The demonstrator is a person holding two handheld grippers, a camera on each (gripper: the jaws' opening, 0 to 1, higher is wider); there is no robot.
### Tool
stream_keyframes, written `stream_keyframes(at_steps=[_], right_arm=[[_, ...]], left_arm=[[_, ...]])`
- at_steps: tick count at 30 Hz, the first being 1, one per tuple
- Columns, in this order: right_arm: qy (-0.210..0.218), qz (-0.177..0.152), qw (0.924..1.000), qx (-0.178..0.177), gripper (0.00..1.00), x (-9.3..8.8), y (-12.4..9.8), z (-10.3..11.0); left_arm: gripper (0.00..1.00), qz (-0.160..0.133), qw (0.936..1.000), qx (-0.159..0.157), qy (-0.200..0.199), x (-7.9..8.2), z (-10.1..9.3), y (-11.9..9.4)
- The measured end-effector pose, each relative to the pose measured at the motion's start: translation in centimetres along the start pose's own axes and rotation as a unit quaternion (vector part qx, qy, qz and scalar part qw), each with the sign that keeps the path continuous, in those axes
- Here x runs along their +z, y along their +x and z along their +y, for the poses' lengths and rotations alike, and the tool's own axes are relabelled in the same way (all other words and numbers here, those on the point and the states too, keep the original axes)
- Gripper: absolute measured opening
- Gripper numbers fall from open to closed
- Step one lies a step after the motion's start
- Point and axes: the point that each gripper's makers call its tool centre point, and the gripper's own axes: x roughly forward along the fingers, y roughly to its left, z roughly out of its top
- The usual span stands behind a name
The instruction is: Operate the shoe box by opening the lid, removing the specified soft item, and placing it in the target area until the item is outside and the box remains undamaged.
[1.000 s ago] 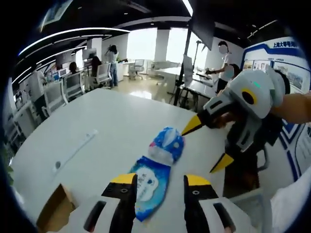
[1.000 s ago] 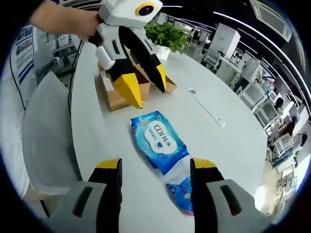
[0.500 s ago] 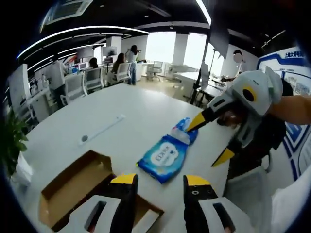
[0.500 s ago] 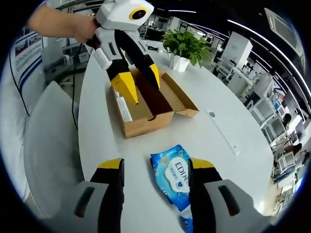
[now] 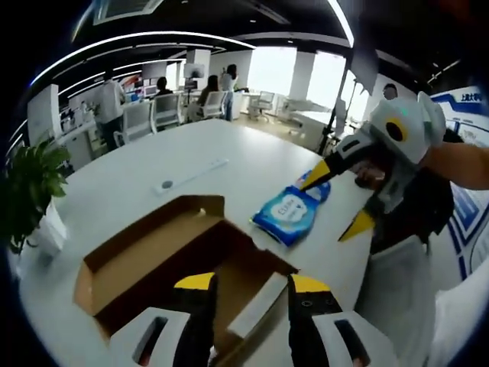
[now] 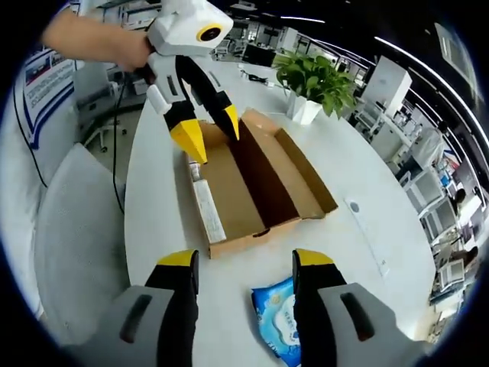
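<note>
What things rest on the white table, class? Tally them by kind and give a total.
Open cardboard shoe box: 1
Blue wipes pack: 1
Potted plant: 1
White strip with a round end: 1
Total: 4

- One open cardboard shoe box (image 6: 252, 187)
- One blue wipes pack (image 5: 289, 216)
- One potted plant (image 6: 315, 82)
- One white strip (image 5: 189, 175)
- Two claws: left claw (image 5: 248, 284), right claw (image 6: 246, 261)

Bright, even office light from ceiling strip lamps (image 5: 145, 40) and far windows (image 5: 294, 70) ahead of the left gripper, windows blown out, soft shadow inside the open box (image 6: 260, 172), strong fisheye bending at edges, slight overall softness, distant desks blurred
</note>
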Motion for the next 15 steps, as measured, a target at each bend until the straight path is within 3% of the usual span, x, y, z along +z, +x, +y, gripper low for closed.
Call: stream_keyframes(at_steps=[7, 15], right_arm=[[-0.009, 0.005, 0.9999, 0.01, 0.44, 1.5, 1.7, -0.1], [-0.02, 0.017, 0.9994, 0.024, 0.43, 2.1, 3.1, -0.1]], left_arm=[[0.37, -0.008, 0.9999, 0.005, -0.01, -0.8, 1.7, -1.3], [0.38, -0.013, 0.9998, -0.005, -0.013, -1.5, 2.0, -2.4]])
